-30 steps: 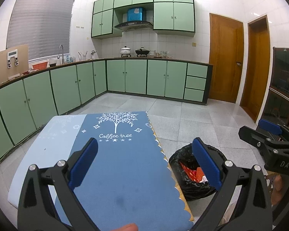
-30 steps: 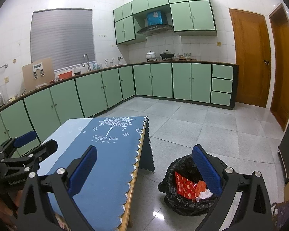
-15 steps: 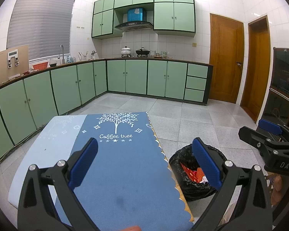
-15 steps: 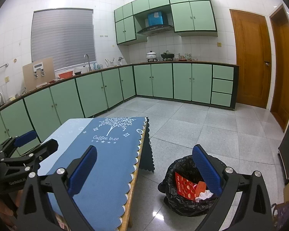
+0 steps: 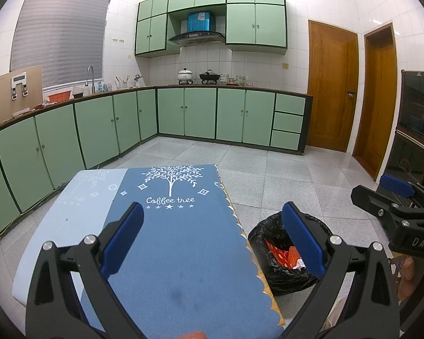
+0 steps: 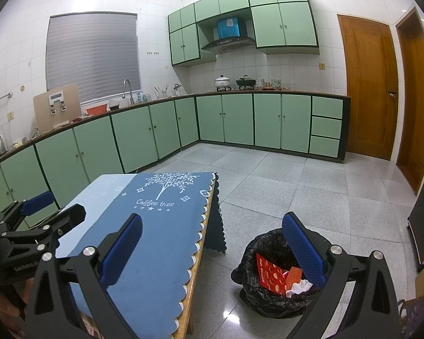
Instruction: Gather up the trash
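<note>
Left gripper above the table, fingers spread wide, nothing between them. Right gripper to the table's right side, also spread and empty, over the floor. Table covered by a blue cloth printed "Coffee tree". Bin with black liner stands on the floor just beside the table's right edge. Trash inside the bin: red dotted wrapper, orange scrap, white crumpled paper.
</note>
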Available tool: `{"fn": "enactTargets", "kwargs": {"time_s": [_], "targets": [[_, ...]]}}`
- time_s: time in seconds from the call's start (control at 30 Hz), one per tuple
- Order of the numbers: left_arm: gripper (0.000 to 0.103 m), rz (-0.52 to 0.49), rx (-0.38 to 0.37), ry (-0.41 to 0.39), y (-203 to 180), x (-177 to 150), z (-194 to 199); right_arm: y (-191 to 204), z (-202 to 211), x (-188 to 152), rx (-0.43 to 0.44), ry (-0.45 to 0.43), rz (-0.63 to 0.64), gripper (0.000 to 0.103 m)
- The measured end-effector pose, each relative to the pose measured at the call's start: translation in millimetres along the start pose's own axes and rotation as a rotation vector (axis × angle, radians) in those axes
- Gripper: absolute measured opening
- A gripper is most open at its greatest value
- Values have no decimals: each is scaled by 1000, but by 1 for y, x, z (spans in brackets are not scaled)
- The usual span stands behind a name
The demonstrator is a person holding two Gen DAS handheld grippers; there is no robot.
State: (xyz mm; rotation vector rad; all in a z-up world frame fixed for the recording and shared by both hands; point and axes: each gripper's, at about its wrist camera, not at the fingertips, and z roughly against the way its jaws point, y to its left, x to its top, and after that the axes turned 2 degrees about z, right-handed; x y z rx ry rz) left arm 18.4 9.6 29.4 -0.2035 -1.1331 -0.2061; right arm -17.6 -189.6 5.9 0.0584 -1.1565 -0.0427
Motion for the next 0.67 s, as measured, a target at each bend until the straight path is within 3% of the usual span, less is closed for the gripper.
{"fn": "enactTargets", "kwargs": {"time_s": [0.67], "targets": [[95, 10, 1, 6, 6, 1, -3, -1, 0, 4, -2, 5, 0, 97]]}}
